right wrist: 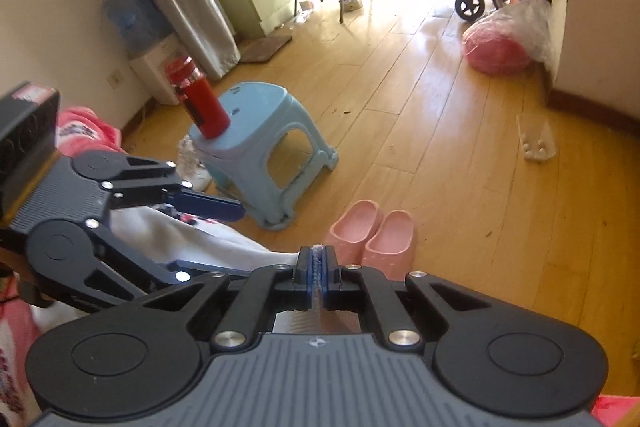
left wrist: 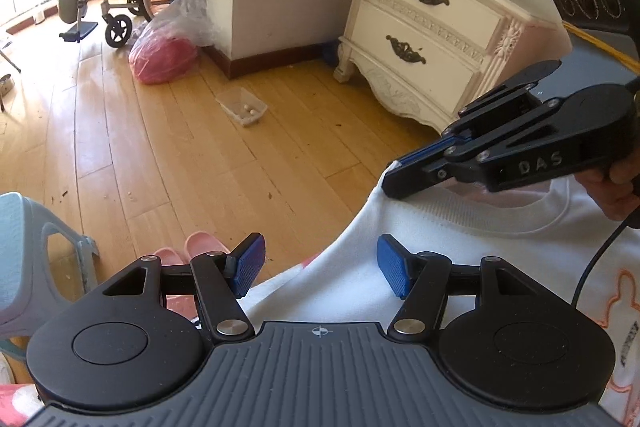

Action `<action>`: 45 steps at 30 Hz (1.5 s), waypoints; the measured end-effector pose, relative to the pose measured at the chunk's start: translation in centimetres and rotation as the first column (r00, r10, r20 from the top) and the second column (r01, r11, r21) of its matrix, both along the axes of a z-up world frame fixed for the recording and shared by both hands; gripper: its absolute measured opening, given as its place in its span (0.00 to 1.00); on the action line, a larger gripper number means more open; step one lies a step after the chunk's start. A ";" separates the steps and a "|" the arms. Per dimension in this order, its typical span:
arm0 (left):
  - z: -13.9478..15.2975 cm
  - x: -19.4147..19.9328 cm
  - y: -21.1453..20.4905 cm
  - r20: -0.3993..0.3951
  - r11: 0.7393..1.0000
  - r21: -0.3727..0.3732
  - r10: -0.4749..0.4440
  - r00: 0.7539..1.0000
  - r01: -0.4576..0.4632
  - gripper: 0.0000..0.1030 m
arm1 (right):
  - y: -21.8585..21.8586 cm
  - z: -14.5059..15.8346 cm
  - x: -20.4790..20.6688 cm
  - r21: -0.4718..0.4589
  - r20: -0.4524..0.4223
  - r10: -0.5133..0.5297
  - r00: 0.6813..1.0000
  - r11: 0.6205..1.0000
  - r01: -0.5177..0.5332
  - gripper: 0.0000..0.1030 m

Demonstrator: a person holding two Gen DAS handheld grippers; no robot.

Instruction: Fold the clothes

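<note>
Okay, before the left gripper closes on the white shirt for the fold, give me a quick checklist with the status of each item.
1. Right gripper has the shirt: ok. It is shut on the edge of the white shirt near the collar; white fabric shows between its pads in the right wrist view.
2. Left gripper ready to grasp: ok. It is open, its blue pads apart.
3. Fabric between the left gripper's pads: not ok yet. The shirt's edge lies past and below them, not pinched.
4. Grippers clear of each other: ok, a gap shows between them.
5. Shirt lying flat: cannot tell, only the collar area is in view.
</note>
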State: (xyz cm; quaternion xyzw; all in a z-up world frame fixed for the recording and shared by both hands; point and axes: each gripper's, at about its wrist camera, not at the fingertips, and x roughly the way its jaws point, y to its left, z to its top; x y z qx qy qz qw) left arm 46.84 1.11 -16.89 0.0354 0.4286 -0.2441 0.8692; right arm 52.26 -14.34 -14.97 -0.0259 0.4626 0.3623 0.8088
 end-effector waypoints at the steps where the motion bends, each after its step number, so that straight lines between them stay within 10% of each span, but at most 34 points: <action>1: 0.0 0.0 0.0 0.000 1.000 0.001 0.003 1.000 -0.003 0.60 | 0.1 -0.3 0.0 -0.005 0.003 0.000 1.000 1.000 0.000 0.03; 12: 0.1 -0.1 -0.1 -0.011 0.998 0.017 0.056 0.998 -0.056 0.61 | -1.2 -0.9 1.6 0.008 -0.075 -0.199 0.977 0.980 0.201 0.21; 23: 5.4 -2.2 2.2 0.033 0.989 0.000 0.148 0.988 -0.148 0.61 | -13.6 10.2 -5.2 0.185 0.049 -0.423 0.905 0.894 0.408 0.30; 29: 8.6 -6.8 2.6 0.052 0.991 0.031 0.126 0.991 -0.127 0.61 | -12.5 11.0 -16.0 0.103 0.029 -0.309 0.951 0.947 0.305 0.25; 41: 4.5 -18.1 -1.2 -0.024 0.957 0.291 0.023 0.999 -0.015 0.61 | 1.9 -0.4 -29.0 -0.106 0.119 -0.059 0.991 0.992 0.071 0.14; 45: 5.1 -18.7 -0.1 -0.011 0.954 0.297 0.046 0.999 -0.041 0.61 | 3.4 -0.8 -33.5 -0.013 0.018 0.052 0.999 0.999 -0.052 0.14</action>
